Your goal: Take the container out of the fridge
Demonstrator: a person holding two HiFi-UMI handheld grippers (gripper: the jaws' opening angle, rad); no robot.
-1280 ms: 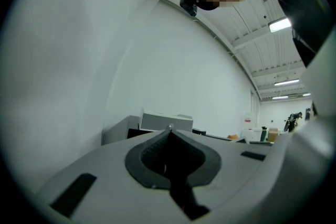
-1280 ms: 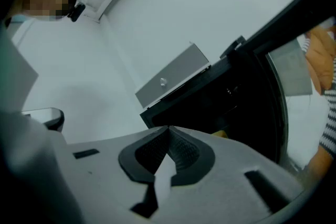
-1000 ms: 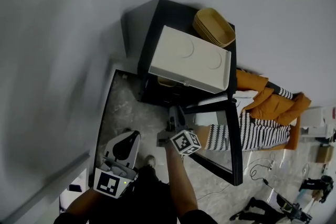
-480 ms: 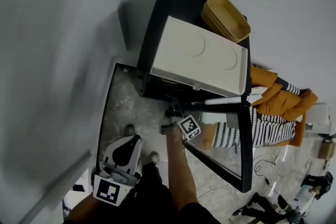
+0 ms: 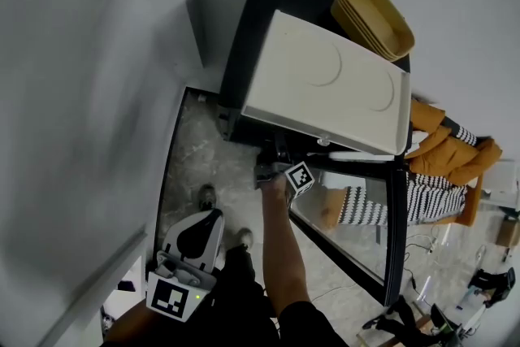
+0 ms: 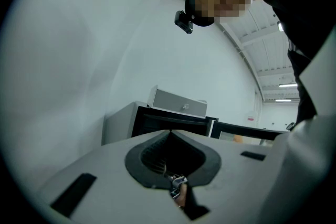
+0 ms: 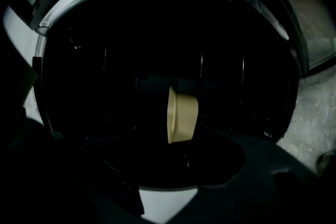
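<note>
A cream container stands alone in the dark inside of the black fridge. In the right gripper view it shows turned on its side. My right gripper is at the fridge's open front, pointing in. Its jaws have just been opening and now stand wide apart. The container is farther in, beyond the right gripper, and the pads do not press on it. My left gripper hangs low at the left, away from the fridge. Its jaws meet around an empty hollow in the left gripper view.
A white box and a stack of yellow trays sit on top of the fridge. The glass door stands swung open on the right. Orange and striped clothing lies beyond it. A grey wall runs along the left.
My right gripper has moved down and in to the fridge's opening, and its marker cube has rolled. The left gripper has sunk slightly. The fridge now fills more of the head view.
</note>
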